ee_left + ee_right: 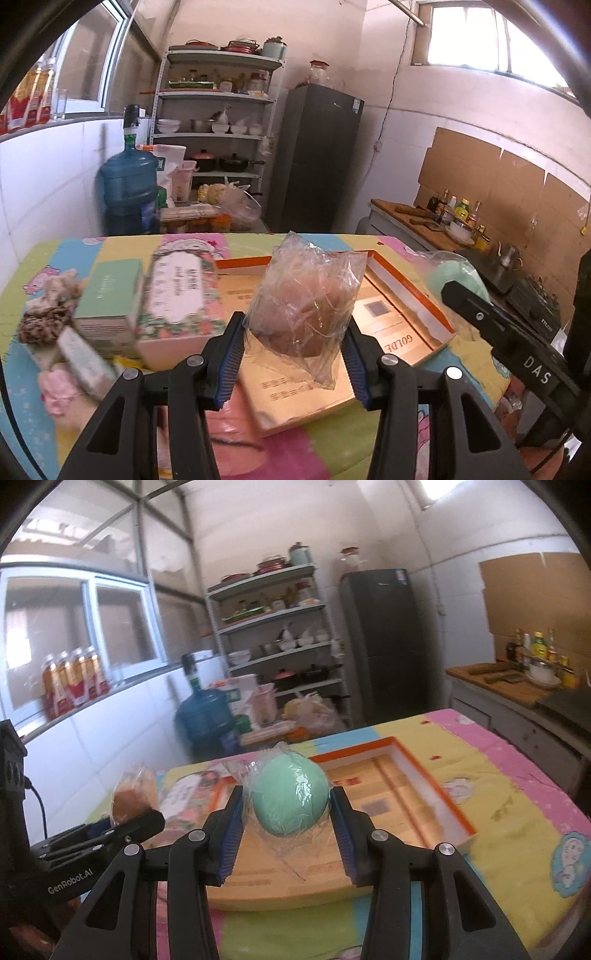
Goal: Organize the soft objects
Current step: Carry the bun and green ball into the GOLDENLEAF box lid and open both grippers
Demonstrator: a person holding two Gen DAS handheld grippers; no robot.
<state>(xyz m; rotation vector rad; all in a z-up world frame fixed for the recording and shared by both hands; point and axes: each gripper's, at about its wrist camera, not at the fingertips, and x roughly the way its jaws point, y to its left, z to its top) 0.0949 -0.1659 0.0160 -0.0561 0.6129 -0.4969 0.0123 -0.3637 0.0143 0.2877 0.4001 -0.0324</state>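
Note:
My left gripper (293, 354) is shut on a brown soft ball in a clear plastic bag (303, 306), held above the orange-rimmed gold box (406, 295). My right gripper (286, 834) is shut on a mint-green soft ball in clear wrap (290, 797), held over the same box (424, 786). The right gripper shows at the right of the left wrist view (498, 328) with the green ball (458, 277). The left gripper shows at the left of the right wrist view (122, 827) with the brown ball (133, 794).
On the colourful tablecloth (332, 443) lie a floral box (181, 295), a green box (110, 295) and small soft items (48, 317) at the left. A gold lid (280, 878) lies under the grippers. A shelf, water jug (127, 184) and fridge (317, 155) stand behind.

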